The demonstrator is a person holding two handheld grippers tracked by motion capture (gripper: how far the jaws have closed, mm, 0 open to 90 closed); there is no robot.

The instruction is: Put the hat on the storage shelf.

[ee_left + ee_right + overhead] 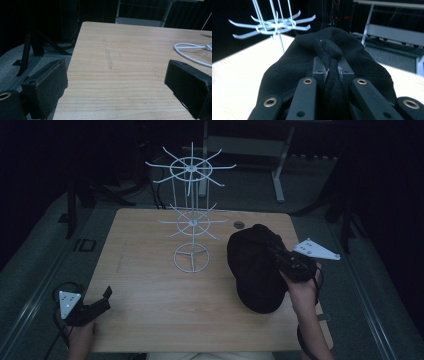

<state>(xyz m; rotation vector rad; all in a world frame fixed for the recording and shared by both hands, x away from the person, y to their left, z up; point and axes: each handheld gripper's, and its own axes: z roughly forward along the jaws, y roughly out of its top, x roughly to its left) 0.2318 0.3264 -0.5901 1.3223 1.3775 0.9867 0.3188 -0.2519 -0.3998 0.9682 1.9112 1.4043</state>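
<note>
A black cap (252,267) lies on the right half of the wooden table (150,290). My right gripper (276,251) is shut on a fold of the cap's cloth; in the right gripper view the pinched cap (329,52) bulges up between the two jaws of the right gripper (332,67). A white wire hanger stand (191,215) with two tiers of spokes rises behind the table's middle, left of the cap. My left gripper (106,299) rests open at the table's near left corner, and the left gripper (115,82) has bare wood between its jaws.
The stand's round white base (191,257) sits on the table, its edge visible as a white ring (190,50). A small dark disc (239,224) lies near the far edge. Dark floor, black stand legs (30,50) and a grey frame (280,165) surround the table.
</note>
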